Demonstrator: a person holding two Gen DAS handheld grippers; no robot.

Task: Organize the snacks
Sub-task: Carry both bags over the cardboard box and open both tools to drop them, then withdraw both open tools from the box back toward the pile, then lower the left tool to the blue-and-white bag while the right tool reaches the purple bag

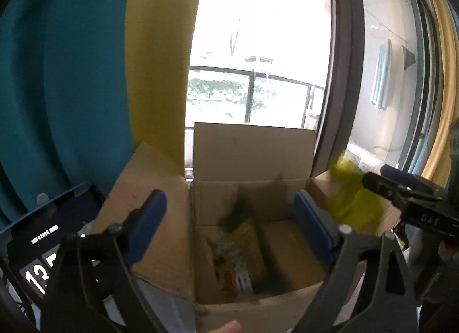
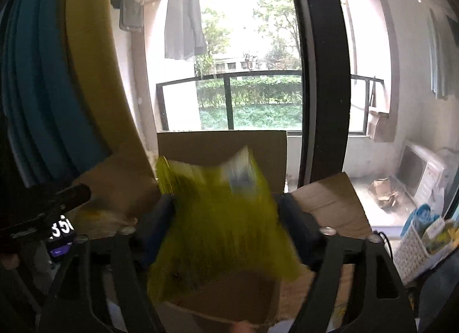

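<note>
An open cardboard box (image 1: 252,152) stands in front of the window, and a few snack packs (image 1: 238,250) lie on its floor. Over its front edge my left gripper (image 1: 229,201) is open, with nothing between its blue pads. In the right wrist view a yellow-green snack bag (image 2: 218,232) hangs between the wide-spread fingers of my right gripper (image 2: 225,207), above the box (image 2: 200,146). The bag is blurred while the fingers are sharp, so it looks loose. The left wrist view shows the same bag (image 1: 352,201) over the right flap.
A black digital clock display (image 1: 37,247) stands left of the box. A white basket (image 2: 413,247) with packs sits at the right. Teal and yellow curtains hang on the left, and a dark window frame (image 2: 318,75) rises behind the box. A fingertip (image 1: 226,327) shows at the bottom edge.
</note>
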